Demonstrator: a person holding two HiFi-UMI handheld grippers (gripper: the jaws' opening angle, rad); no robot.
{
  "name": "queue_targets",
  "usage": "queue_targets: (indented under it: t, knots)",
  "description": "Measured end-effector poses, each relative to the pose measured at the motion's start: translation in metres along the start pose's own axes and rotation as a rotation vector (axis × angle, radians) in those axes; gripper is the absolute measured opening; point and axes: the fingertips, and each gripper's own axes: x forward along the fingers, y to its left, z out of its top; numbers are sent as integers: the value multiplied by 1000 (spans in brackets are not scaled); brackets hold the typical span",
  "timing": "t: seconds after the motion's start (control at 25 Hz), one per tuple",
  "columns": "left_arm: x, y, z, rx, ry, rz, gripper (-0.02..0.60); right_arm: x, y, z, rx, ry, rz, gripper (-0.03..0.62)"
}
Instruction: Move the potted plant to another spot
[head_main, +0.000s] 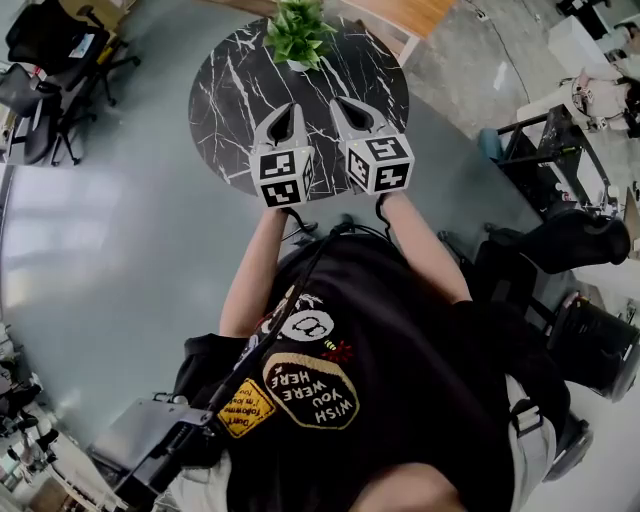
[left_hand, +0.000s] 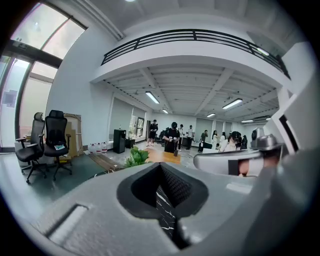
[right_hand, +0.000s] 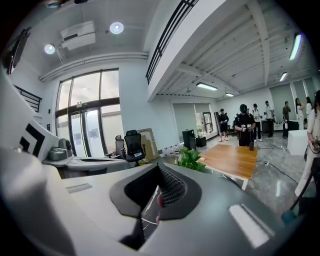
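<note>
The potted plant (head_main: 298, 35), green leaves in a small white pot, stands at the far edge of a round black marble table (head_main: 235, 90). Both grey grippers hover side by side over the table's near half, pointing toward the plant and well short of it. My left gripper (head_main: 289, 108) has its jaws together with nothing in them, and so does my right gripper (head_main: 340, 103). In the left gripper view the plant (left_hand: 136, 156) shows just beyond and left of the gripper tips (left_hand: 161, 167). In the right gripper view the plant (right_hand: 191, 159) sits beyond and right of the tips (right_hand: 159, 170).
A wooden table (head_main: 415, 15) stands behind the round one. Black office chairs (head_main: 50, 70) are at the far left and another dark chair (head_main: 560, 240) at the right. Grey floor surrounds the table. Several people (right_hand: 245, 125) stand far off in the hall.
</note>
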Motion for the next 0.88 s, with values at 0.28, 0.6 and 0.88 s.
queue_targets:
  t: [0.28,0.6,0.88]
  knots:
    - [6,16,-5,-6,13,-22,5,15,8,-4,33,-9,19,2]
    - [37,37,-34,1,50,-77,4,57,-6,-44,27,49,-3,3]
    - [101,65,-65,-31,47,-43,4,122,-63,-83,28,74,-17,3]
